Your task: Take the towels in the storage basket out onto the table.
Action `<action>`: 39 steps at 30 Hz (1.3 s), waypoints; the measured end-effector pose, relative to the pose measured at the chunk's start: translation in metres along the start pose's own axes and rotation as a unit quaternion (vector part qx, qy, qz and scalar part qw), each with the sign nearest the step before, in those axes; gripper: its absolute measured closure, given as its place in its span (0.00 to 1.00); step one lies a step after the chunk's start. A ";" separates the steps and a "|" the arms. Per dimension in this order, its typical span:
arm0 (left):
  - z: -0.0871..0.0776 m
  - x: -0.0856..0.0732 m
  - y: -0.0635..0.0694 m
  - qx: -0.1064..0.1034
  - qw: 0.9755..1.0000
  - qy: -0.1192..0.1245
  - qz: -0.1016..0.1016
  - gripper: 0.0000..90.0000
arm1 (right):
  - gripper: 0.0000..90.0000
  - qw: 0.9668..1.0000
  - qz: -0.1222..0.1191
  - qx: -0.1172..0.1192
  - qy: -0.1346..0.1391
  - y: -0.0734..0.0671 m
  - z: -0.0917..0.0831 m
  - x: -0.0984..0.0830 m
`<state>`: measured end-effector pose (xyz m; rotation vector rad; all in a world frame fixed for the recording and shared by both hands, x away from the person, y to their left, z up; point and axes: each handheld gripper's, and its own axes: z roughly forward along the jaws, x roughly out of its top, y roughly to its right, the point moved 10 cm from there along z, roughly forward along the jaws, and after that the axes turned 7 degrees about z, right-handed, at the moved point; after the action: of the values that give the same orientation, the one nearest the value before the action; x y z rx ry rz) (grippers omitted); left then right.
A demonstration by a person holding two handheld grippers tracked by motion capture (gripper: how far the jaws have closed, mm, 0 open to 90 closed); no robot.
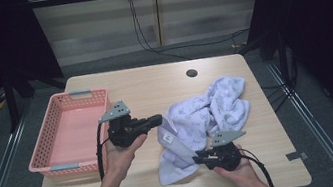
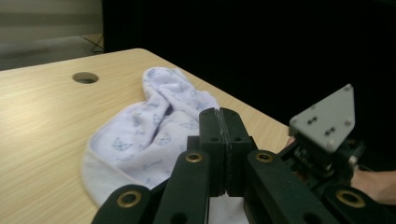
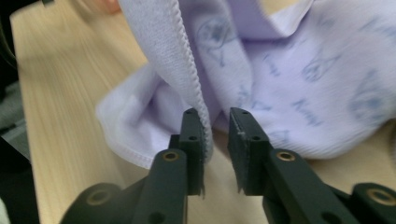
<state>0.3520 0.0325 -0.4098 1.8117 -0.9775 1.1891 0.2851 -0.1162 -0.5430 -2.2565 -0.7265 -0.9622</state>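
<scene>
A lavender towel (image 1: 208,112) printed with small cats lies crumpled on the right half of the wooden table (image 1: 153,88). My left gripper (image 1: 159,120) points right, a little above the table, and is shut on the towel's near-left edge, which rises to its tips. In the left gripper view the jaws (image 2: 219,114) are pressed together, with white cloth hanging beneath them and the towel (image 2: 149,135) behind. My right gripper (image 1: 196,159) points left at the towel's front corner. Its jaws (image 3: 217,116) stand apart with a narrow gap, and the towel's (image 3: 299,70) stitched hem lies against the left pad.
An empty pink mesh basket (image 1: 49,165) stands on the table's left side. A round cable hole (image 1: 191,73) sits near the far edge. Dark curtains flank the table and cables run along the floor behind it.
</scene>
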 end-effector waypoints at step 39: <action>-0.014 -0.090 0.006 0.019 0.995 -0.084 -0.055 0.99 | 0.90 0.999 -0.022 0.007 0.023 0.012 -0.064 0.011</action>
<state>0.3161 0.0599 -0.4896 1.9949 -0.9396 1.0060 0.2704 -0.1656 -0.5012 -2.2071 -0.7630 -1.0225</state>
